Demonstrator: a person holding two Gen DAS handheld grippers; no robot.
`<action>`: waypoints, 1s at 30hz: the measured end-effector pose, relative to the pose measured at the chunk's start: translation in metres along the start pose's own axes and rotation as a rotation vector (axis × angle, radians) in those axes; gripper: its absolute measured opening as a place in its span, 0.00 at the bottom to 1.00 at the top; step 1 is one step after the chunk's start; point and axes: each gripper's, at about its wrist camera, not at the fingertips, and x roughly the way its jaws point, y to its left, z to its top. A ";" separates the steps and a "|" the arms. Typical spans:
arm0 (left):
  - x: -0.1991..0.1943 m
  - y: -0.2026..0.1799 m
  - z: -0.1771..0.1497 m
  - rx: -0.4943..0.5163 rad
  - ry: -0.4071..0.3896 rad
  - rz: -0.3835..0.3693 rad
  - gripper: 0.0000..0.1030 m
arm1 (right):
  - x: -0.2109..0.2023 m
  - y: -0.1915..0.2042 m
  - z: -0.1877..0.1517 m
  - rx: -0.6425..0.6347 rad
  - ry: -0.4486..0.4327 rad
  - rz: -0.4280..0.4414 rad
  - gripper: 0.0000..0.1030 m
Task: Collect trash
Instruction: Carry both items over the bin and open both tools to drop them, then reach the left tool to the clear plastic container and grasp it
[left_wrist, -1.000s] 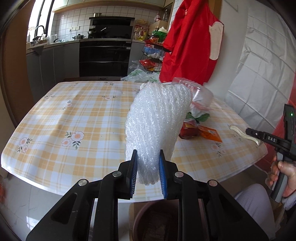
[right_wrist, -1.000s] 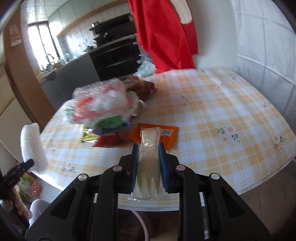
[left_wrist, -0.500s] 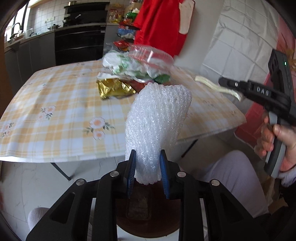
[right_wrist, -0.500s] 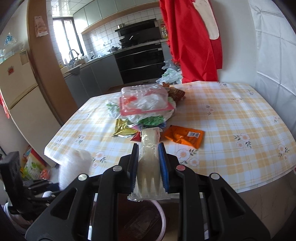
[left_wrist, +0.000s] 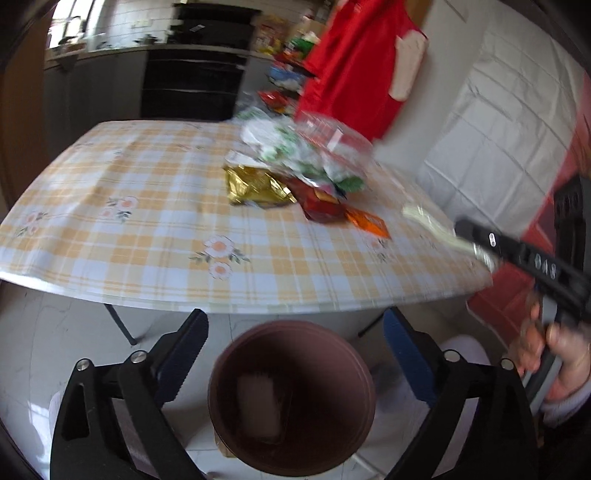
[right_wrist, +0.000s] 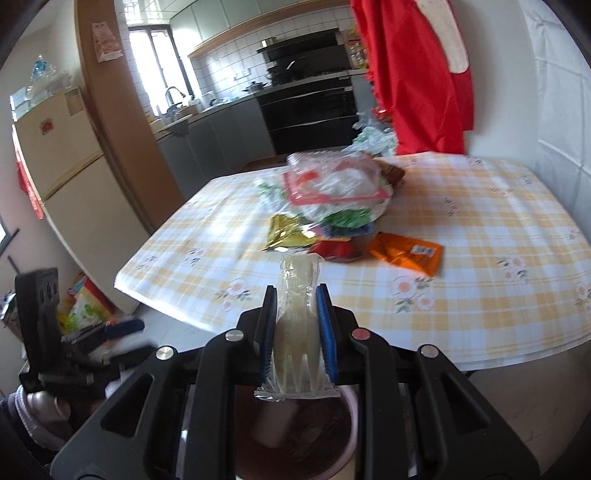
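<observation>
1. The left claw (left_wrist: 295, 363) hangs over the brown bin (left_wrist: 291, 397) on the floor just in front of the table (left_wrist: 122, 236). Its jaws have just been opening and now stand wide apart with nothing between them.
2. A pale, blurred piece (left_wrist: 256, 406) lies inside the bin, directly below those parted jaws. It looks like trash freshly dropped, though the blur hides what it is.
3. The right claw (right_wrist: 295, 332) is clamped on a plastic fork in a clear wrapper (right_wrist: 298, 321), its prongs pointing back toward the camera. In the right wrist view the bin's rim (right_wrist: 349, 402) shows just beneath this claw.
4. The step in hand, as I judge it, is the drop-off: the left load is let go and the wrapped fork is next.
5. The next move calls for bringing the right claw squarely over the bin's mouth and then parting the jaws so the fork falls inside rather than on the floor.
6. More trash waits on the table: a gold wrapper (left_wrist: 255, 188), a red packet (left_wrist: 321, 206), an orange sachet (right_wrist: 408, 253) and a clear plastic tray (right_wrist: 332, 181) atop crumpled bags, all heaped near the middle.
7. The empty left claw is free to reach for that heap; the gold wrapper lies nearest its side.
</observation>
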 end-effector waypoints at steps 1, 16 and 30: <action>-0.003 0.005 0.002 -0.024 -0.018 0.016 0.94 | 0.001 0.002 -0.001 -0.005 0.007 0.008 0.24; -0.016 0.037 0.004 -0.127 -0.082 0.147 0.94 | 0.008 0.030 -0.015 -0.055 0.043 0.091 0.84; 0.001 0.034 0.003 -0.090 -0.042 0.151 0.94 | 0.023 -0.021 -0.014 0.051 0.003 -0.205 0.94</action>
